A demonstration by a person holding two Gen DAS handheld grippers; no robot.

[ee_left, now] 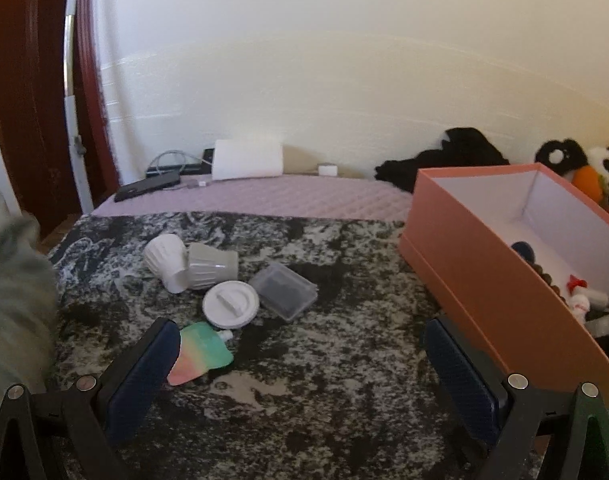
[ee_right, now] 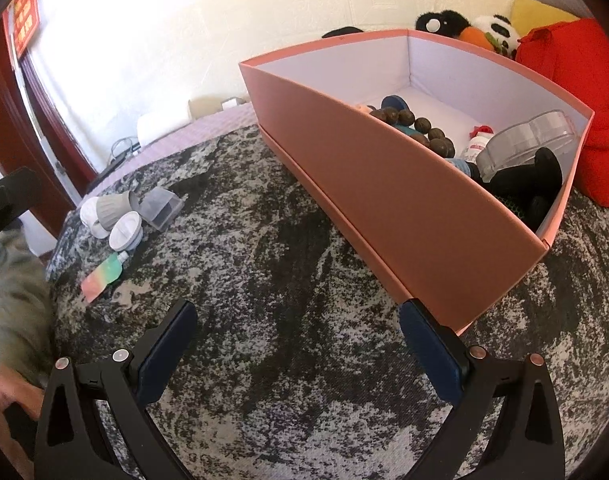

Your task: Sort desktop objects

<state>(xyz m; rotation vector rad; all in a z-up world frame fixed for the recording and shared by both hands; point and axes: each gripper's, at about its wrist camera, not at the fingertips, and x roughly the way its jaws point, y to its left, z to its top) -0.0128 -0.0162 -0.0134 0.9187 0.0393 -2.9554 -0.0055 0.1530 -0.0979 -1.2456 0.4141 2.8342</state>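
So here's how it sits right now. Both tools are spread wide and carrying nothing: the left tool (ee_left: 300,356) hangs low over the mottled grey cloth (ee_left: 324,392) on the desk, and the right tool (ee_right: 298,340) is next to the long wall of the pink box (ee_right: 384,208).

The box already has stuff in it: a string of brown beads (ee_right: 420,126), a clear plastic tray (ee_right: 532,140), something black and fuzzy (ee_right: 524,176) and a small white bottle (ee_right: 478,144).

Still out on the cloth, bunched together well away from the box, are a white ribbed cup (ee_left: 166,262) and a grey ribbed cup (ee_left: 210,268) lying on their sides and touching, a round white lid (ee_left: 231,305), a clear flat case (ee_left: 284,290) and a rainbow pouch (ee_left: 200,354).

My read is we're mid-sort, between pickups. The pouch lies just beside the left tool's left finger, so it looks like the easy candidate. It's flat and floppy though, so I'd pinch it by an edge or the spout end.
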